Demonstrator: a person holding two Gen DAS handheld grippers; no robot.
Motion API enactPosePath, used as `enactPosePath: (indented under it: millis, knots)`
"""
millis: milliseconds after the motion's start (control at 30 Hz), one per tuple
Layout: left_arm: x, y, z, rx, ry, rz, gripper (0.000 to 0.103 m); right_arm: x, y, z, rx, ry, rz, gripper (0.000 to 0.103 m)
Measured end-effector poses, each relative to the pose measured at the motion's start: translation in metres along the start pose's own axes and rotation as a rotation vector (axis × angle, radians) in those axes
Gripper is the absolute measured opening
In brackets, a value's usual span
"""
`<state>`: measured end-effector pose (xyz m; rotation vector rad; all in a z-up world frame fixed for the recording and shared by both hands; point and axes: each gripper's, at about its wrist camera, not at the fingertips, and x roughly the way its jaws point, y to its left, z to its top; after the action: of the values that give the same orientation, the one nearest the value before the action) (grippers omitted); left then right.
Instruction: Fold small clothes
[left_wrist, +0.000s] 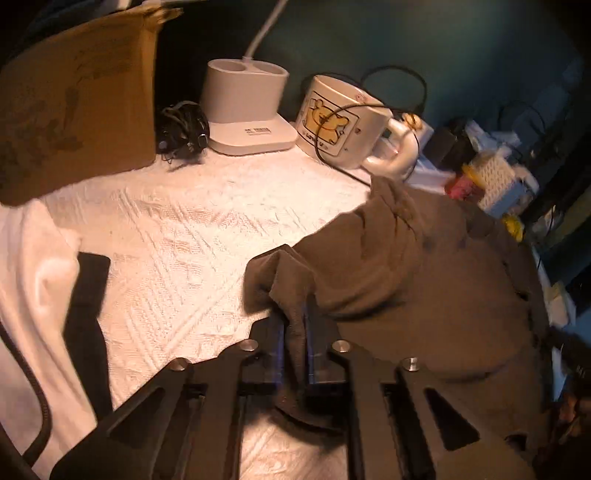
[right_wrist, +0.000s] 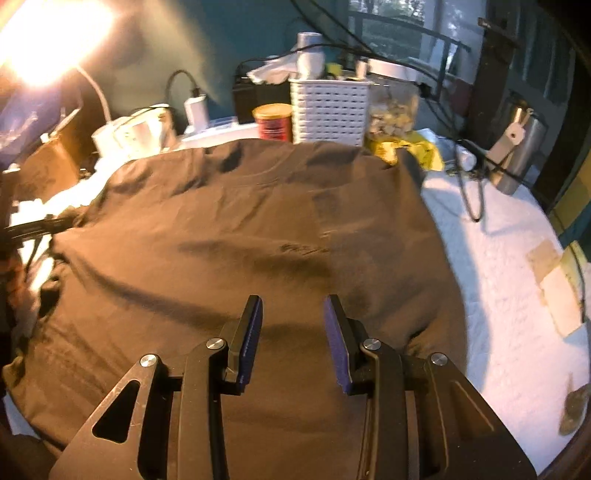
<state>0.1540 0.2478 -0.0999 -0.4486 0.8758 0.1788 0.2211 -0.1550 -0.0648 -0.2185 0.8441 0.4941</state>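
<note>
One cardboard box (left_wrist: 74, 99), one white lamp base (left_wrist: 247, 110) and one mug (left_wrist: 340, 122) (a yellow bear printed above "LOVE U") line the white textured cloth (left_wrist: 177, 236). The left gripper (left_wrist: 295, 332) is clenched on a bunched edge of the single brown garment (left_wrist: 424, 280). The right gripper (right_wrist: 293, 332), jaws parted, hovers over that garment's flat spread, grasping nothing.

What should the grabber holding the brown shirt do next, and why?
Probably the left hand-held gripper should carry its pinched edge of the brown shirt across the spread-out part to fold it. The right hand-held gripper hovers open above the shirt, holding nothing.
</note>
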Motion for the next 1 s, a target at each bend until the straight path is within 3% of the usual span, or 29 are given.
enactPosePath:
  millis: [167,333,700,933,967,1000]
  knots:
    - [-0.013,-0.001,0.011,0.015,-0.092,0.084,0.008,0.001,0.017,-0.010,-0.011,0.010,0.056,0.037]
    - [-0.026,-0.026,0.002,0.127,-0.138,0.189,0.008,0.003,0.023,-0.019,-0.011,0.021,0.090,0.037]
    - [-0.040,-0.093,0.001,0.237,-0.183,0.117,0.008,0.002,0.009,-0.033,0.037,0.017,0.098,0.037]
    - [-0.014,-0.152,-0.010,0.304,-0.100,0.012,0.008,0.006,0.002,-0.046,0.067,0.037,0.108,0.037]
    - [-0.009,-0.158,-0.012,0.308,-0.075,-0.008,0.011,0.006,0.001,-0.047,0.068,0.036,0.111,0.037]
    - [-0.001,-0.163,-0.015,0.310,-0.035,-0.041,0.020,0.005,0.001,-0.047,0.070,0.035,0.114,0.037]
